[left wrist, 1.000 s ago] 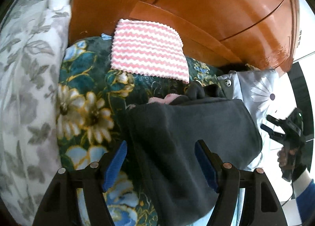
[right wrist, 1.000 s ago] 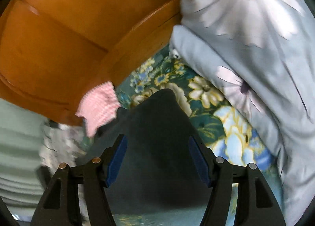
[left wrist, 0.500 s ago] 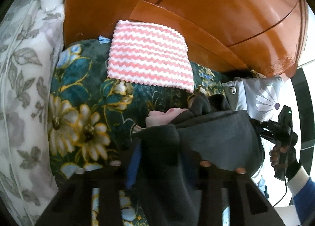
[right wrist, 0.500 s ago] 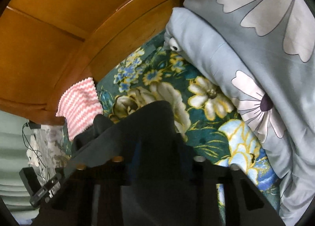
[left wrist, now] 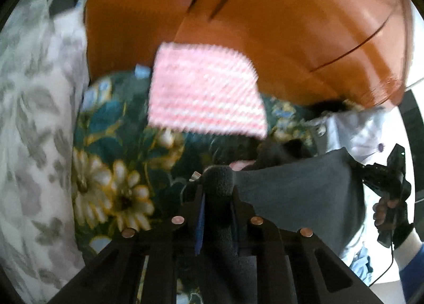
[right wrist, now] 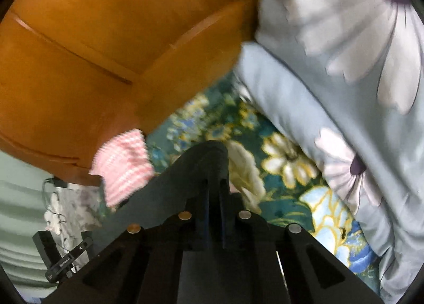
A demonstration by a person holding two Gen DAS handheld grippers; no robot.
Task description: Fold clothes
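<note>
Fingers of left gripper [left wrist: 216,206] and right gripper [right wrist: 214,198] both pinch dark garment [left wrist: 299,190] above floral bedspread [left wrist: 111,161].

A: Can you read any writing here?

B: Only a small white label on the black device [right wrist: 62,260] at the lower left of the right wrist view, too blurred to make out.

A: Brands, numbers?

B: None legible in either view.
</note>
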